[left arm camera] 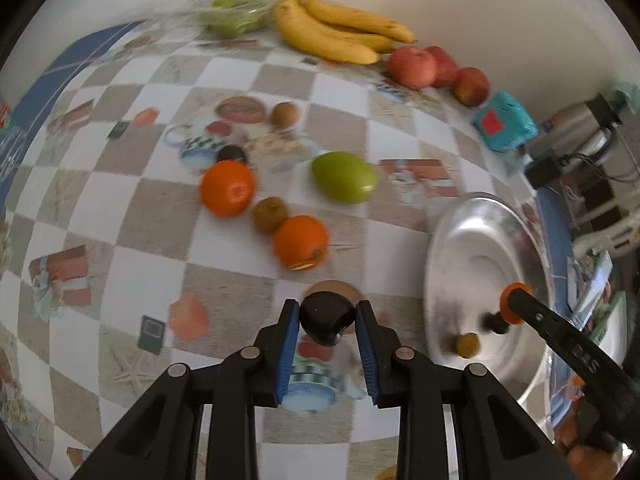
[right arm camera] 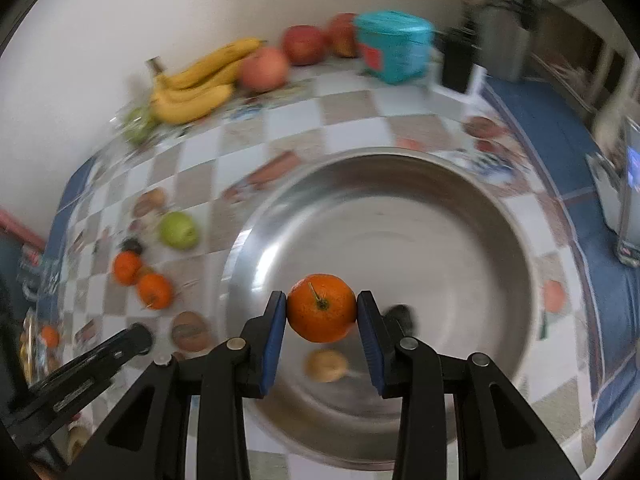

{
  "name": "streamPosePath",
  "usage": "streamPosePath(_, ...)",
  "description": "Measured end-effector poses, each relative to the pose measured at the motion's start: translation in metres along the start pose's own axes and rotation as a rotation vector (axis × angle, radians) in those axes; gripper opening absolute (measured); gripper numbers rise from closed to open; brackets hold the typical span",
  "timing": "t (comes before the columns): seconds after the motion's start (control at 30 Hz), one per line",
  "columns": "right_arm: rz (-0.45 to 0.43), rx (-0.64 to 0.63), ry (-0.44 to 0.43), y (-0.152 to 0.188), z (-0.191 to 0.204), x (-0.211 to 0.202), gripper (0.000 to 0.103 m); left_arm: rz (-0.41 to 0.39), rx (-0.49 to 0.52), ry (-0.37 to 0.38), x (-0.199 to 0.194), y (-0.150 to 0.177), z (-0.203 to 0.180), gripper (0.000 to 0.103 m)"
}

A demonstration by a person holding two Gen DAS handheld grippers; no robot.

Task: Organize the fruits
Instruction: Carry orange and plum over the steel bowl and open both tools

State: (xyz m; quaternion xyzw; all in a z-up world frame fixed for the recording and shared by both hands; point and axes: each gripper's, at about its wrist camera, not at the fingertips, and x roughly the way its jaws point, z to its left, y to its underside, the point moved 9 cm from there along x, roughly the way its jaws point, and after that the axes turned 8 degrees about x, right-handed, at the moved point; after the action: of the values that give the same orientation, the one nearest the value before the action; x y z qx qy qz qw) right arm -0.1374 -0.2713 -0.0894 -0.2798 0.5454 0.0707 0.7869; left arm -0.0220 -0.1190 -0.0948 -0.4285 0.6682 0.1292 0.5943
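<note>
Clamping one orange [right arm camera: 321,307], right claw [right arm camera: 321,312]; left claw [left arm camera: 327,318] on one dark fruit [left arm camera: 326,317].

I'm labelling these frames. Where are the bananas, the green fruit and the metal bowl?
bananas [left arm camera: 340,32], left wrist view, middle of the bunch
green fruit [left arm camera: 345,177], left wrist view, centre of its skin
metal bowl [right arm camera: 460,240], right wrist view, bare inner wall

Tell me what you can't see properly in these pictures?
- Dark round fruit in the left gripper: left wrist view, too dark to name.
- Small brownish thing in the metal bowl: right wrist view, blurred, partly behind the orange.
- Green fruit in plastic: left wrist view, blurred.
- Teal box: its label is smeared.
</note>
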Motion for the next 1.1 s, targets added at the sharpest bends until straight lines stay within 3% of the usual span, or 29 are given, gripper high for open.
streamPosePath(0.43,-0.002,0.198,0.068,-0.011,-0.075,-0.001,0.038,-0.069,0.202,0.082,-0.005,-0.008,-0.081,0.031)
streamPosePath(0.73,0.004,0.223,0.058,-0.009,-0.081,0.0,0.038,-0.011,0.212,0.088,0.027,-0.023,-0.107,0.031)
streamPosePath(1.1,0.007,0.212,0.069,-0.015,-0.081,0.008,0.038,0.006,0.232,0.063,0.061,-0.044,-0.124,0.031)
